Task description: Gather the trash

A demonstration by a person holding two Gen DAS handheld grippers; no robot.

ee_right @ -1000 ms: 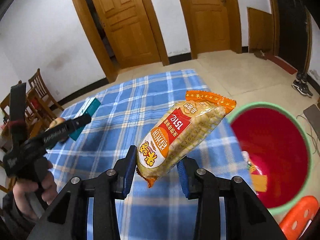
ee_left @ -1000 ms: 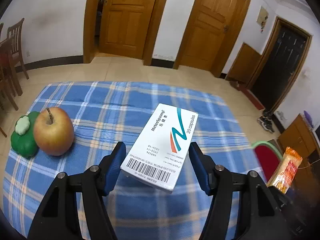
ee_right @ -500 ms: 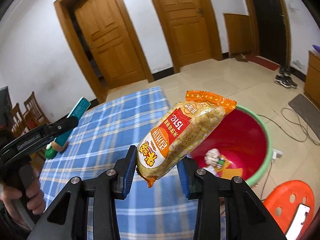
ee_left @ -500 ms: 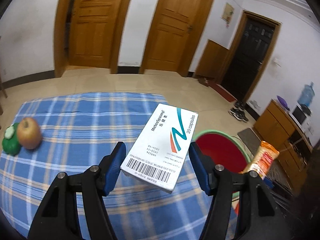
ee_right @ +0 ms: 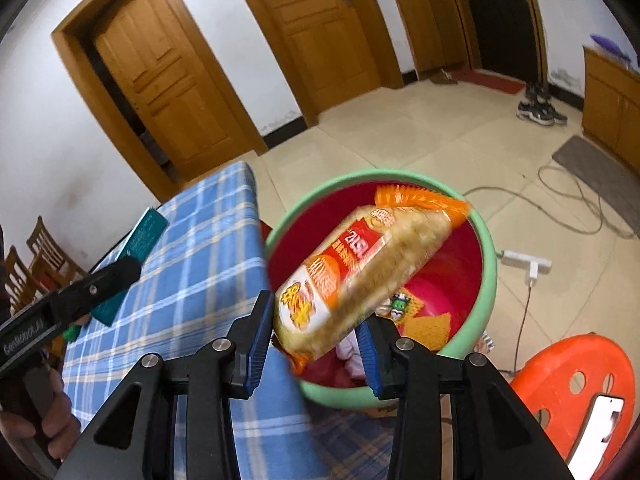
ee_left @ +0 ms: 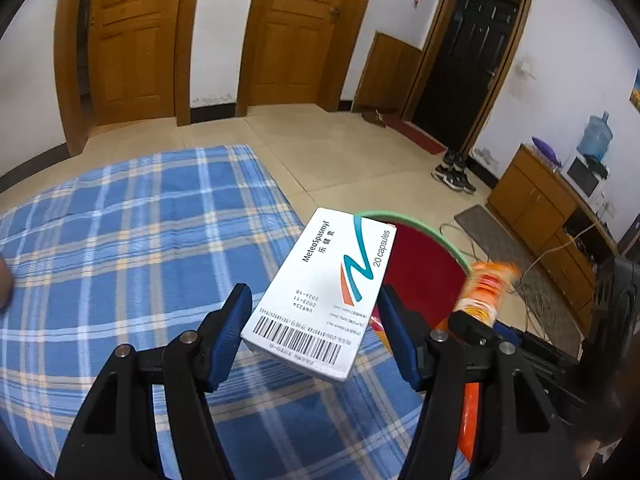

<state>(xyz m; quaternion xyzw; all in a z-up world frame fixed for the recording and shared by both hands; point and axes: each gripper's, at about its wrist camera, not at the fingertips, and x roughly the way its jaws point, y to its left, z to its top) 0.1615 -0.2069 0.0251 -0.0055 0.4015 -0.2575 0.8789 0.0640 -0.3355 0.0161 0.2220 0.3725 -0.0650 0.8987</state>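
Observation:
My left gripper (ee_left: 314, 332) is shut on a white medicine box (ee_left: 322, 296) and holds it above the right edge of the blue plaid table (ee_left: 132, 240), beside the red bin with a green rim (ee_left: 424, 276). In the right wrist view, my right gripper (ee_right: 314, 336) has its jaws spread apart. The orange snack bag (ee_right: 360, 276) is blurred between them, tilted over the bin (ee_right: 486, 264), and looks loose. The bag also shows blurred in the left wrist view (ee_left: 486, 290). The bin holds several wrappers (ee_right: 420, 316).
An orange plastic stool (ee_right: 576, 384) stands right of the bin. A power strip and cables (ee_right: 528, 264) lie on the tiled floor. Wooden chairs (ee_right: 36, 264) stand at the table's far left. A cabinet (ee_left: 544, 208) lines the right wall.
Both grippers swung right, from over the table to the bin. The right jaws have opened and the snack bag is slipping out, blurred. The apple has left the left view.

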